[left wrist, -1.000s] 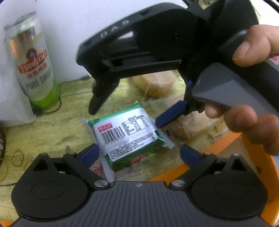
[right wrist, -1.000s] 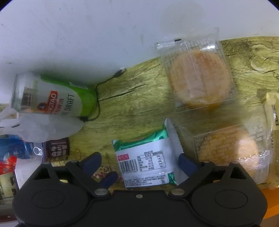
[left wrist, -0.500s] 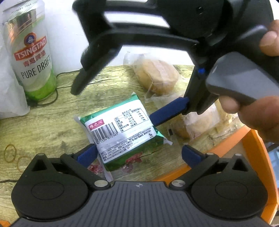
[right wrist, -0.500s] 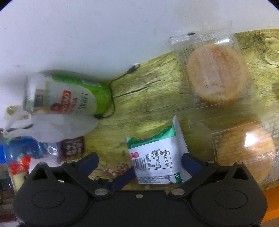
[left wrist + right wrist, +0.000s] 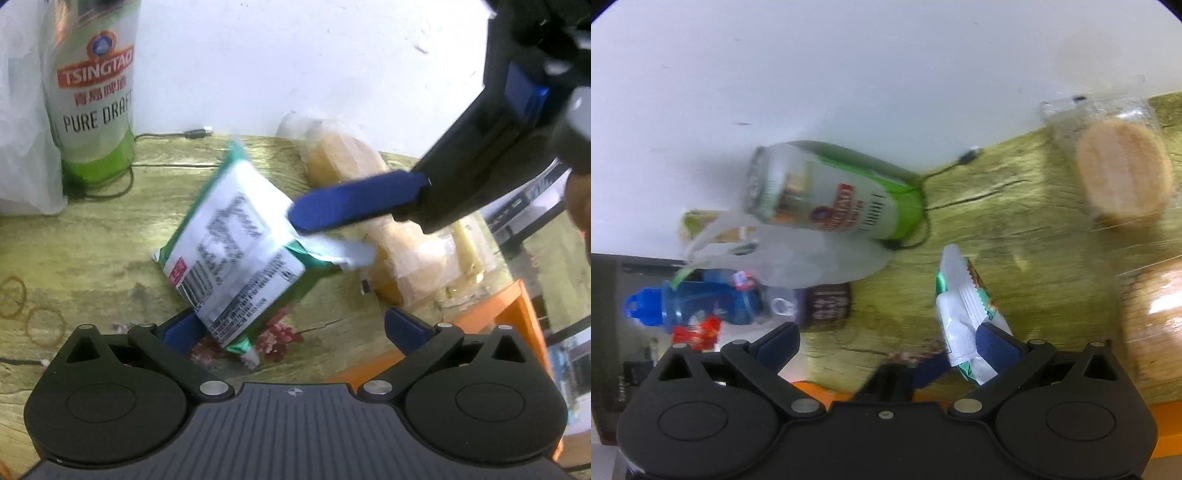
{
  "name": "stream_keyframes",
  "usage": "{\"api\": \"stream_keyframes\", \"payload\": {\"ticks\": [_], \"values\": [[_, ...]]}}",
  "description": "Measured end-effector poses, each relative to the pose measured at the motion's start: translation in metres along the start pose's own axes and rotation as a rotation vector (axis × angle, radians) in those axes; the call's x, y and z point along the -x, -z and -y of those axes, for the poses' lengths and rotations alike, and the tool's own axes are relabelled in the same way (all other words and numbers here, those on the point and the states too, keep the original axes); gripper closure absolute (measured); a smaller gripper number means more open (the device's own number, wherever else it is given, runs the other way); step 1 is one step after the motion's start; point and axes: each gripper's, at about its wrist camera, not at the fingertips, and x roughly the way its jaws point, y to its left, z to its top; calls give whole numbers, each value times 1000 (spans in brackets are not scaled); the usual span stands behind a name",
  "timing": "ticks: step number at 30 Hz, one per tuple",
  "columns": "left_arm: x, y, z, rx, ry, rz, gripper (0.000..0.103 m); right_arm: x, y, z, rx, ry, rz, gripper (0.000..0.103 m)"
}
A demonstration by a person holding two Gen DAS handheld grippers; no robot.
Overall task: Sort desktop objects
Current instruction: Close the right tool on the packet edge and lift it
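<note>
The right gripper (image 5: pixel 354 206) reaches in from the right, low over the wood-grain bench (image 5: pixel 92 251), its jaws spread wide, one blue finger pressing the glossy green-and-white snack packet (image 5: pixel 236 254), which stands tilted on edge. The left gripper (image 5: pixel 291 328) hovers nearby, jaws wide, holding nothing, its left finger against the packet.

The tall green-and-silver beer can (image 5: pixel 92 99) carries the one clear wording: "TSINGTAO" in white on a red band, Chinese characters in red beneath it, then "PURE DRAF" — the last letter runs off round the side. The green snack packet (image 5: pixel 236 254) bears a white label with a barcode, a small red mark and fine print — all too blurred to read. A dark brown can (image 5: pixel 827 304) shows pale, unreadable characters.
</note>
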Motion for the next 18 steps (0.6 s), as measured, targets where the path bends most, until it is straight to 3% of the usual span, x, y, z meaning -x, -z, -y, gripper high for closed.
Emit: {"api": "stream_keyframes", "payload": {"ticks": [6, 10, 18], "values": [[4, 1, -7, 56, 66, 23, 1, 4, 1, -7, -13, -94, -3, 0], [17, 1, -9, 61, 99, 67, 0, -14, 2, -11, -57, -111, -58, 0], [46, 14, -36, 128, 53, 80, 0, -35, 11, -15, -115, -174, -110, 0]]}}
